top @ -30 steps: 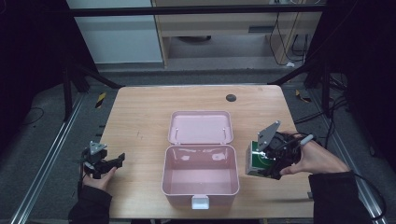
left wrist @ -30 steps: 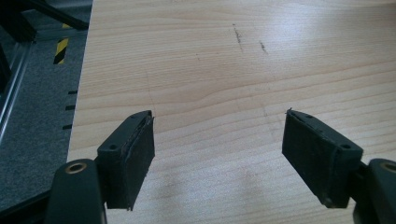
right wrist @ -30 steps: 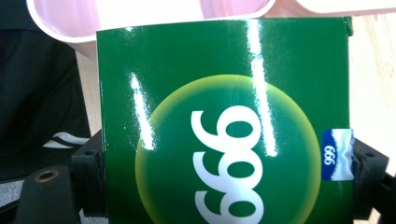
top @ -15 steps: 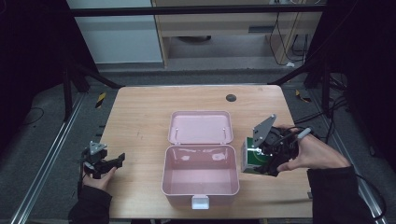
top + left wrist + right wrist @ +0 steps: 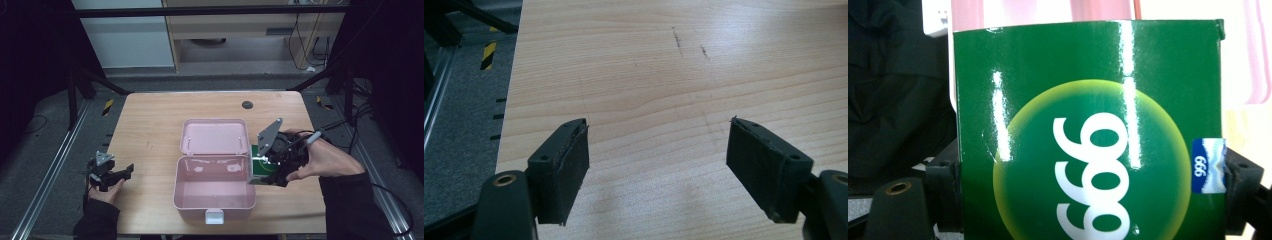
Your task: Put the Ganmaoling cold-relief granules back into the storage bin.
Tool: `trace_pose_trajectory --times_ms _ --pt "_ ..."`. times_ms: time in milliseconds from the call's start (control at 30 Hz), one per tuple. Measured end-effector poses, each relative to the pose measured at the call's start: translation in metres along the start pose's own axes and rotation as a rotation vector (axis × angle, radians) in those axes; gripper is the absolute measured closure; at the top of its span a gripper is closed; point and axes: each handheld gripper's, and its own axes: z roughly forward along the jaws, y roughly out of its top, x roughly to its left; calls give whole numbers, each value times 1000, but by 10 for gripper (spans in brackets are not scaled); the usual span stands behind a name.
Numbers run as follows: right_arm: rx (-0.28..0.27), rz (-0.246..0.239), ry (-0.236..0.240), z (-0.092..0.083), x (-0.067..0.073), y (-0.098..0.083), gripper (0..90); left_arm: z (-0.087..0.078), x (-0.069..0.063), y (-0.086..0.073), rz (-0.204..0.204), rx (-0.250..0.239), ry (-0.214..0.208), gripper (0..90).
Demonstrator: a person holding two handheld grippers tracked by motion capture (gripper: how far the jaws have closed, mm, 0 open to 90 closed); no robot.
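The right hand-held gripper clamps a glossy green box between its two black jaws, one pressed to each side of the carton, whose face carries a pale round emblem and large white numerals. In the high view the green box hangs just beside the right wall of an open pink case, tilted toward the hollow, a position that suggests the carton is meant to go inside. The right hand grips the tool from the table's right edge, with the grey three-cornered plate angled up over the load; holding by the narrow sides leaves the carton's face and bottom free to slide down past the case wall.

The case sits near the middle of the table, close to the near edge, its lid thrown back flat toward the far edge so that the whole interior lies exposed and bare, a white latch facing the person.

The left hand-held gripper idles with its jaws spread wide and nothing between them, only bare wood grain below. In the high view the left hand-held gripper rests at the table's near left corner, well apart from the case, seemingly parked out of the way. A small dark disc lies near the far edge.
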Motion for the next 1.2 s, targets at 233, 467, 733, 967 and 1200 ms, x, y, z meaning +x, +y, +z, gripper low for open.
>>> trace_pose_trajectory --times_ms 233,467,733,967,1200 --pt "-10 -26 10 4 -1 17 158 0 0 0 0 0 2 243" --pt "-13 -42 12 10 -2 32 158 0 0 0 -1 -2 4 243" --pt "-37 -53 10 18 -3 48 158 -1 1 0 -1 -3 4 243" --pt "-40 -55 24 28 -3 56 158 -1 1 0 -1 -3 4 243" --pt "-5 -67 38 42 -2 60 159 -1 0 0 -1 -5 4 243"
